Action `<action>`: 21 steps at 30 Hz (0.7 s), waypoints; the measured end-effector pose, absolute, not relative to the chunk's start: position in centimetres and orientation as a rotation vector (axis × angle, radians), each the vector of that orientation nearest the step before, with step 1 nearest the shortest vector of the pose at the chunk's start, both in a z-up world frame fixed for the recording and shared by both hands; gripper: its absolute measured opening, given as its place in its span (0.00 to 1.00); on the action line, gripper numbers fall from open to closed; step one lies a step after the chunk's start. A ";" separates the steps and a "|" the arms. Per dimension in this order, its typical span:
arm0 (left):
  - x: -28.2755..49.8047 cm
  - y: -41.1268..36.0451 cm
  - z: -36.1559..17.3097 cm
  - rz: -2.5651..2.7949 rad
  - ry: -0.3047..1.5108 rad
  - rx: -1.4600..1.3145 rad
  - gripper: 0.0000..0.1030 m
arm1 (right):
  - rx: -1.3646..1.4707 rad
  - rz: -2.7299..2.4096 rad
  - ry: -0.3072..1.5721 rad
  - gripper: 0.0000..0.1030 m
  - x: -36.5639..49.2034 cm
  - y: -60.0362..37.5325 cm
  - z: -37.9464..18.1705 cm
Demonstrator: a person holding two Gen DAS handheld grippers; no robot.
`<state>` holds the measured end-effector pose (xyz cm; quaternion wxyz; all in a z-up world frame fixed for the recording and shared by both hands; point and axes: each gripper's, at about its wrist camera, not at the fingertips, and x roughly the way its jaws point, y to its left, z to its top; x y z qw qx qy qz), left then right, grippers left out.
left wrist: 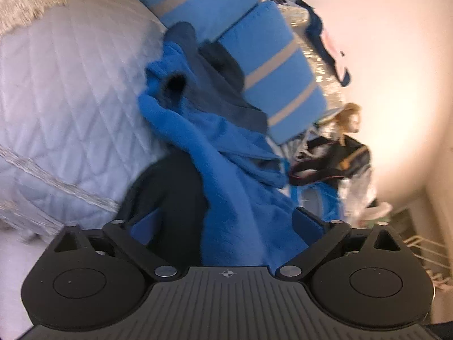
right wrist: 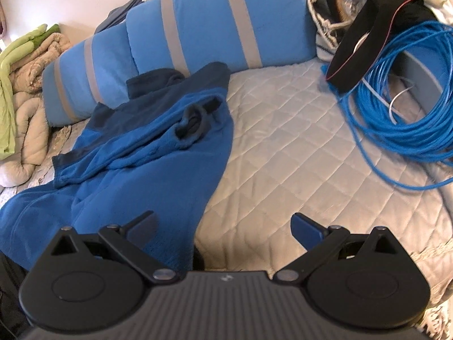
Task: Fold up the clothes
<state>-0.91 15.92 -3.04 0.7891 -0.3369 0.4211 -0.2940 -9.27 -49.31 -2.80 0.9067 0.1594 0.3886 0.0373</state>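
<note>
The blue fleece garment is seen rumpled and unfolded on the quilted bed, below the striped bolsters. The left tongs are spread around its cloth; the right tongs are held apart, empty. All folding is judged outstanding.

One blue fleece garment with navy panels lies crumpled at left of centre in the right wrist view. Two blue bolster pillows with grey bands run across the top. One coil of blue cable fills the right side, and one black strap crosses it at upper right. One beige quilted blanket and one green cloth sit at the left edge. One white quilted bedspread lies under everything.
</note>
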 end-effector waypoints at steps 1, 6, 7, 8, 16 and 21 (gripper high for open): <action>-0.9 15.8 -3.0 -0.629 0.906 -0.716 0.82 | 0.341 0.084 0.804 1.00 -9.3 -49.2 -3.1; -1.2 16.4 -2.6 -0.576 0.920 -0.669 0.36 | 0.403 0.121 0.814 1.00 -9.3 -49.0 -4.5; -1.2 16.7 -2.5 -0.591 0.912 -0.693 0.31 | 0.415 0.129 0.815 1.00 -9.3 -48.9 -4.8; -1.2 17.0 -2.5 -0.608 0.905 -0.717 0.19 | 0.431 0.136 0.815 1.00 -9.3 -48.9 -5.0; -1.1 16.6 -2.4 -0.633 0.900 -0.737 0.19 | 0.732 0.259 0.767 1.00 -10.3 -50.8 -7.7; -1.2 16.6 -2.5 -0.633 0.901 -0.743 0.19 | 0.858 0.405 0.735 0.87 -11.2 -50.6 -8.5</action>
